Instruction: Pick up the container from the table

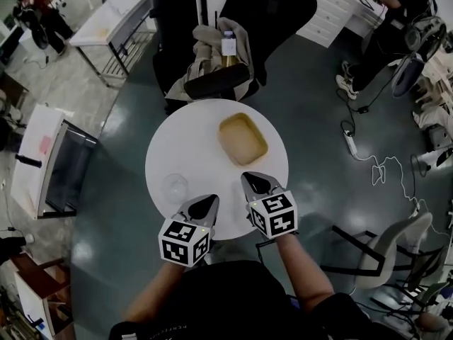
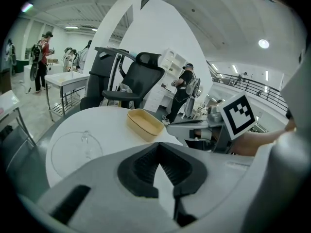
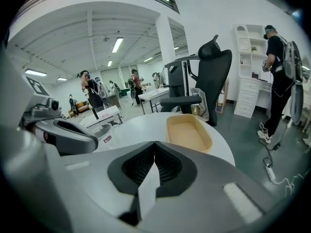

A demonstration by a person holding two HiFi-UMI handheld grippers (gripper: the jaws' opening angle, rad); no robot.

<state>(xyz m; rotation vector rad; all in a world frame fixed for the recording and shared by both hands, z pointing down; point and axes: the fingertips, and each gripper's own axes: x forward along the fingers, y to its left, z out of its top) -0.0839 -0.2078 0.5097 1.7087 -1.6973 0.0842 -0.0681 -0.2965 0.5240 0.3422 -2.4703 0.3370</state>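
A beige oblong container lies empty on the round white table, right of its middle; it shows too in the left gripper view and the right gripper view. My left gripper hovers at the table's near edge, shut and empty, its tips meeting. Beside it my right gripper points at the container's near end, a short way from it, also shut with nothing held. A clear round lid rests on the table just ahead of the left gripper.
A black office chair draped with cloth and holding a bottle stands right behind the table. A white desk is at the back left, and a black-framed stand at the left. A person and floor cables are to the right.
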